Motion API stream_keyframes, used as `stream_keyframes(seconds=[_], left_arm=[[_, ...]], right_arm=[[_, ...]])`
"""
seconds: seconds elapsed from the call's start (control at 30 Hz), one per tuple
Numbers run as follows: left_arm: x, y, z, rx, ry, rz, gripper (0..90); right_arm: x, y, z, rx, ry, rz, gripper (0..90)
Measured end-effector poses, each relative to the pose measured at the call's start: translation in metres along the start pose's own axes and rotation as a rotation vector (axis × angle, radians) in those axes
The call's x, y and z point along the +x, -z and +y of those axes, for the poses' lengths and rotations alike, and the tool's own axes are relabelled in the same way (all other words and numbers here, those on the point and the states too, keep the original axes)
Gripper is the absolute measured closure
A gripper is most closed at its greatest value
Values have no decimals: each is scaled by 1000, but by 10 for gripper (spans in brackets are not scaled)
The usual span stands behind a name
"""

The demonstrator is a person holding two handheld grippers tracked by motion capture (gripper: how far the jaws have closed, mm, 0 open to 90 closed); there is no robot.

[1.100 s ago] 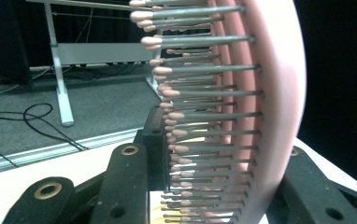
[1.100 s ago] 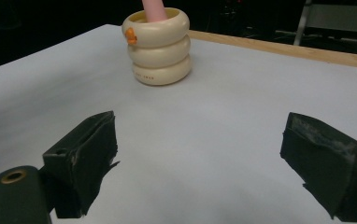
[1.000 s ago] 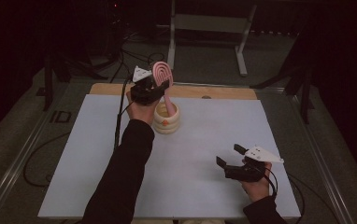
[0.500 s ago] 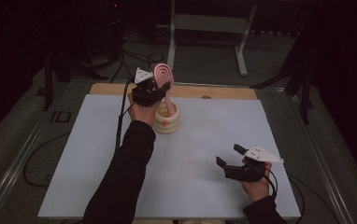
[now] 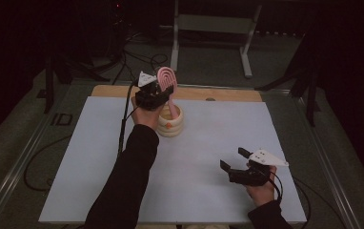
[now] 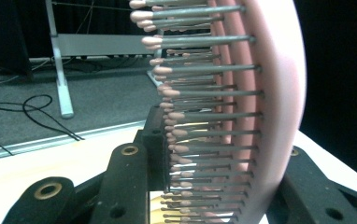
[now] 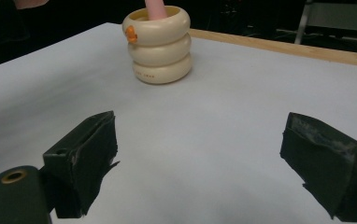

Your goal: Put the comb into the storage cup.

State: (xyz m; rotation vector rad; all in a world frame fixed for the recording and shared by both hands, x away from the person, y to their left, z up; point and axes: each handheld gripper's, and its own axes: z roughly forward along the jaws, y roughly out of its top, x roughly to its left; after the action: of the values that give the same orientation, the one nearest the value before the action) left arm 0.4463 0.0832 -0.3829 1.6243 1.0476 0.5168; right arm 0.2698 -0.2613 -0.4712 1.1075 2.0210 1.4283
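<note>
Hairbrush (image 5: 165, 78) pinched in left claw (image 5: 163, 90), handle hidden inside cream holder (image 5: 170, 125); right claw (image 5: 233, 164) spread wide.

High view overhead; gripper views close, table-level.

Dim room, black surroundings, white counter (image 5: 199, 143) evenly lit from above, soft faint shadows, high view grainy, brush bristles (image 6: 200, 93) close and blurred, right hand-held gripper (image 7: 204, 163) view softly unfocused at edges
</note>
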Motion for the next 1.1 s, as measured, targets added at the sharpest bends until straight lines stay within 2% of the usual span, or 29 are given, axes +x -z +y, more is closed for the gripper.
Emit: stream_keyframes(seconds=[0.47, 0.8, 1.1], left_arm=[[-1, -2, -4, 1, 9, 0, 648], [1, -4, -8, 12, 11, 15, 648], [-2, -7, -11, 22, 3, 14, 648]], right_arm=[[0, 0, 0, 0, -1, 0, 107], [0, 0, 0, 2, 0, 0, 107], [0, 0, 0, 2, 0, 0, 107]])
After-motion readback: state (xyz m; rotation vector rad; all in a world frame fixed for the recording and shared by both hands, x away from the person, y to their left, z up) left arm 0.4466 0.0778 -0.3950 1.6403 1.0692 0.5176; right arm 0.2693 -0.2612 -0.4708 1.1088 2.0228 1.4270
